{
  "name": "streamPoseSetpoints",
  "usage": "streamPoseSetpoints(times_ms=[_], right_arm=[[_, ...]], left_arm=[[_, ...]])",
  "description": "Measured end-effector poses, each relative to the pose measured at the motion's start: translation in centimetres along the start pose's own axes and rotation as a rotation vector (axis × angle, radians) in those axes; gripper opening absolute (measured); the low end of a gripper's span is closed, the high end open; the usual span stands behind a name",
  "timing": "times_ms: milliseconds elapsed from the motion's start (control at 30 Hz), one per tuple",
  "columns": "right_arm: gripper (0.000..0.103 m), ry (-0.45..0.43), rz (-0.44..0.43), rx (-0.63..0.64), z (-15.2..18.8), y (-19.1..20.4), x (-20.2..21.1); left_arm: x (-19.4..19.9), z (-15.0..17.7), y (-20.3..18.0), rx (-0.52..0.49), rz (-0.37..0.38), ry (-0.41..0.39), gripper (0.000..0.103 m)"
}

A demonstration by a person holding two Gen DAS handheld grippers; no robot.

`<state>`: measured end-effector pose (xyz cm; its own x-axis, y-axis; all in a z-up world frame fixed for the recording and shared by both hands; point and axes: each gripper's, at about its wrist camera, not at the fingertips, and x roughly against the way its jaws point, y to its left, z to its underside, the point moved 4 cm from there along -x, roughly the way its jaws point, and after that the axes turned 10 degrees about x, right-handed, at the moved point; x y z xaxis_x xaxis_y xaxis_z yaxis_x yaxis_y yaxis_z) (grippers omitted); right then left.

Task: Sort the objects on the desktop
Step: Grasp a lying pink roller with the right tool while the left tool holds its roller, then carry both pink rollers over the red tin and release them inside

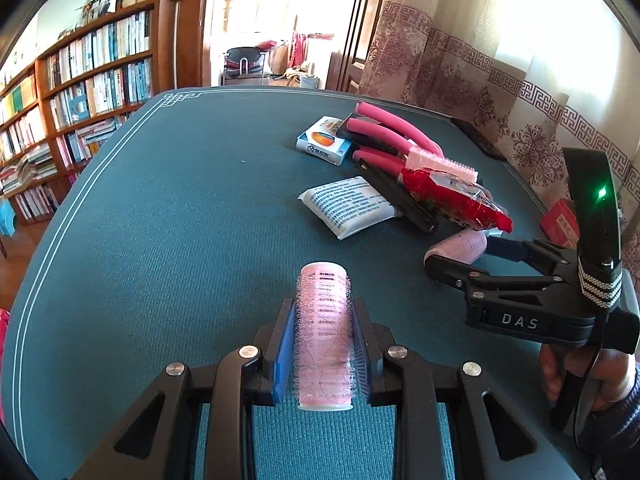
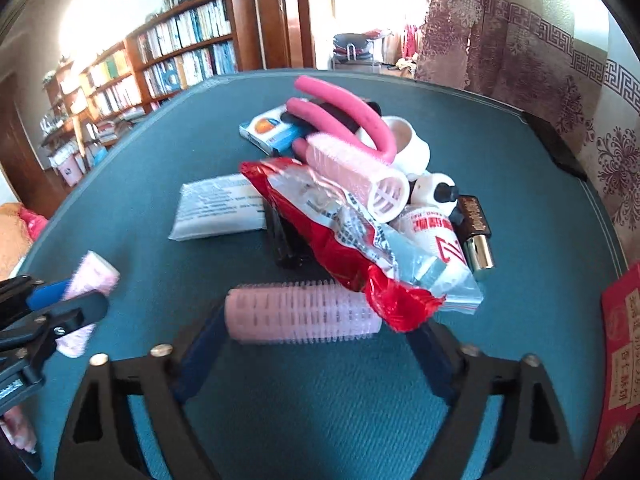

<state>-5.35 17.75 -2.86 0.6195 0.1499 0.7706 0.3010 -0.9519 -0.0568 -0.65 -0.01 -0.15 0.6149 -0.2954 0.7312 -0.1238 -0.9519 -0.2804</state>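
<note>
My left gripper (image 1: 323, 312) is shut on a pink hair roller (image 1: 324, 332), held lengthwise between its blue pads above the teal table (image 1: 160, 208). It also shows at the left of the right wrist view (image 2: 90, 280). My right gripper (image 2: 316, 320) is open, its fingers on either side of a second pink hair roller (image 2: 300, 312) lying crosswise on the table; this roller also shows in the left wrist view (image 1: 460, 246). A red snack packet (image 2: 340, 236) overlaps that roller's right end. A third roller (image 2: 360, 176) rests on top of the pile.
The pile holds pink foam curlers (image 1: 392, 132), a blue and white box (image 1: 324, 144), a white tissue pack (image 1: 348, 204), a black comb (image 1: 400, 196), a white cup (image 2: 412, 144) and a gold lipstick (image 2: 476, 232). A red box (image 2: 620, 344) lies at the right edge. A black phone (image 2: 556, 148) lies far right.
</note>
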Motion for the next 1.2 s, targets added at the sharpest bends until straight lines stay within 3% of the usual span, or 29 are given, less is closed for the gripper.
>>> streamPoseSetpoints(times_ms=[100, 367, 600, 833, 1067, 1200], right_arm=[[0.075, -0.006, 0.012, 0.02, 0.4, 0.5, 0.6], [0.075, -0.064, -0.083, -0.065, 3.2, -0.2, 6.1], [0.075, -0.117, -0.047, -0.141, 6.0, -3.5, 10.6], [0.075, -0.195, 0.1, -0.255, 8.8, -9.3, 15.7], [0.075, -0.255, 0.32, -0.381, 12.3, -15.8, 21.1], [0.075, -0.242, 0.39, -0.46, 14.8, -19.3, 22.6]], left_arm=[[0.0, 0.1, 0.0, 0.002, 0.004, 0.004, 0.028], [0.6, 0.1, -2.0, -0.032, 0.028, 0.002, 0.028], [0.8, 0.5, -5.5, -0.095, 0.068, 0.01, 0.028], [0.9, 0.9, -10.3, -0.169, 0.127, 0.025, 0.028], [1.0, 0.9, -18.0, -0.288, 0.222, 0.024, 0.028], [1.1, 1.3, -23.2, -0.368, 0.289, 0.029, 0.028]])
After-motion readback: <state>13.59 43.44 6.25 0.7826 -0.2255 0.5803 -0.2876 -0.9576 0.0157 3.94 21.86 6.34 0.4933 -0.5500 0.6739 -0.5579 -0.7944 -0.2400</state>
